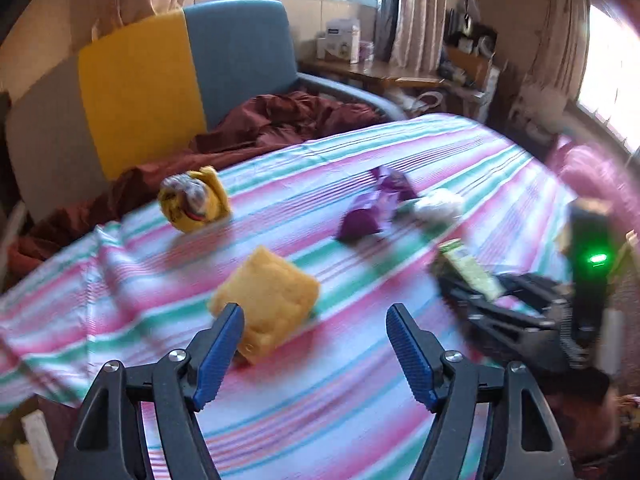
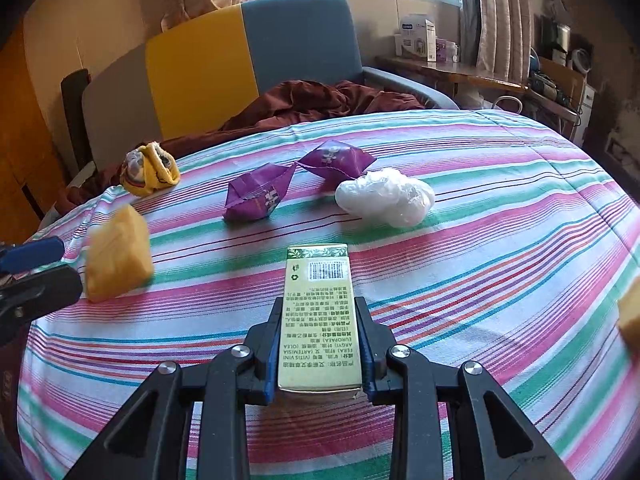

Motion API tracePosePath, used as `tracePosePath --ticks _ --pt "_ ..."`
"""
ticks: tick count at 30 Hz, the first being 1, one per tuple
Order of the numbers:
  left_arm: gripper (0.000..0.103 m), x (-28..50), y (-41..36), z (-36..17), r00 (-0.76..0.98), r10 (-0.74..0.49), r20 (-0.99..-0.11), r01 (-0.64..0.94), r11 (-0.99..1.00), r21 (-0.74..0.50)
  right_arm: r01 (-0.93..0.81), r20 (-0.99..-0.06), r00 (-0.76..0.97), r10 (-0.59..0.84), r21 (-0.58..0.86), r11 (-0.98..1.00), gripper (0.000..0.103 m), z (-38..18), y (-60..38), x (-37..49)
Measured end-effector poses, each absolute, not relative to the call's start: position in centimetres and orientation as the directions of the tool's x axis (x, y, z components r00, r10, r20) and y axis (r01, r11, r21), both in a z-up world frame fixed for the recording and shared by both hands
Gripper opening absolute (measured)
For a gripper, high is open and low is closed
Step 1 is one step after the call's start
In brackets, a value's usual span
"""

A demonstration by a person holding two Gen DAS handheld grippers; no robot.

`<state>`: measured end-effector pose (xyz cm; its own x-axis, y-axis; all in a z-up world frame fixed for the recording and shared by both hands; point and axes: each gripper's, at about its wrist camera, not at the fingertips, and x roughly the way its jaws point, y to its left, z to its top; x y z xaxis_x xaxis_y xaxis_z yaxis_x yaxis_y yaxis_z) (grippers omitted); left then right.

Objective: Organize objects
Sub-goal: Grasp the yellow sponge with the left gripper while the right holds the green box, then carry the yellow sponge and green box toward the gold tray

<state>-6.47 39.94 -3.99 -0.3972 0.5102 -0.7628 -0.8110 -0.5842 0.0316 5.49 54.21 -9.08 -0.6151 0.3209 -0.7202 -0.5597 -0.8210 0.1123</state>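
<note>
Clearly the right gripper has its jaws pinching a tall pale-green cardboard carton with a barcode and printed text, clamped by its long sides so that it stands up off the pink, green and white striped sheet covering the bed; that grip leaves the carton ready to carry wherever it belongs. The left gripper has its blue-padded jaws spread wide with nothing between them, and one blue pad sits just in front of a soft orange-yellow sponge-like block, so a pick of that block looks like the step in hand.

Well apart on the sheet lie a bunched yellow cloth bundle, two crumpled purple foil packets, and a scrunched white plastic bag just beside one packet. No box, tray or other destination shows, so where things should end up cannot be told.

The left view is smeared by motion blur, leaving the block's surface and the packets indistinct. At the right edge of the right view another orange-yellow shape is cut off; what it is cannot be told.
</note>
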Motion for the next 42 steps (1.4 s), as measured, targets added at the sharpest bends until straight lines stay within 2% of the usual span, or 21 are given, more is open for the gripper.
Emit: tracePosePath --ticks 2,5,12,14,19,22,36,42 --pt "0.075 -7.0 40.6 -4.7 -0.459 0.45 -0.766 -0.781 -0.615 0.107 -0.561 -0.72 -0.615 0.323 0.111 -0.821 0.031 -9.1 54.2 5.5" --pt "0.075 -8.2 41.0 -5.3 -0.511 0.419 -0.751 -0.754 -0.638 0.157 -0.562 -0.719 -0.617 0.321 0.118 -0.818 0.031 -9.1 54.3 5.6" --pt "0.075 -9.3 42.6 -7.4 -0.439 0.394 -0.808 -0.835 -0.511 0.204 -0.564 -0.718 -0.617 0.323 0.117 -0.817 0.031 -9.1 54.3 5.6" --pt "0.075 -9.5 42.6 -7.9 -0.436 0.387 -0.813 -0.826 -0.531 0.19 -0.565 -0.717 -0.617 0.324 0.118 -0.817 0.031 -9.1 54.3 5.5" --pt "0.065 -8.6 42.0 -8.1 -0.482 0.389 -0.785 -0.789 -0.582 0.196 -0.566 -0.717 -0.614 0.33 0.11 -0.817 0.031 -9.1 54.2 5.5" --pt "0.062 -8.3 41.1 -7.8 -0.506 0.404 -0.762 -0.749 -0.645 0.156 -0.567 -0.717 -0.613 0.334 0.105 -0.817 0.031 -9.1 54.1 5.4" --pt "0.058 -4.4 37.2 -7.0 -0.606 0.422 -0.675 -0.655 -0.746 0.122 -0.577 -0.699 -0.619 0.357 0.097 -0.811 0.031 -8.8 53.9 5.9" --pt "0.058 -2.3 35.9 -6.8 -0.614 0.44 -0.655 -0.665 -0.735 0.13 -0.555 -0.642 -0.657 0.395 0.058 -0.83 0.031 -7.5 52.4 6.4"
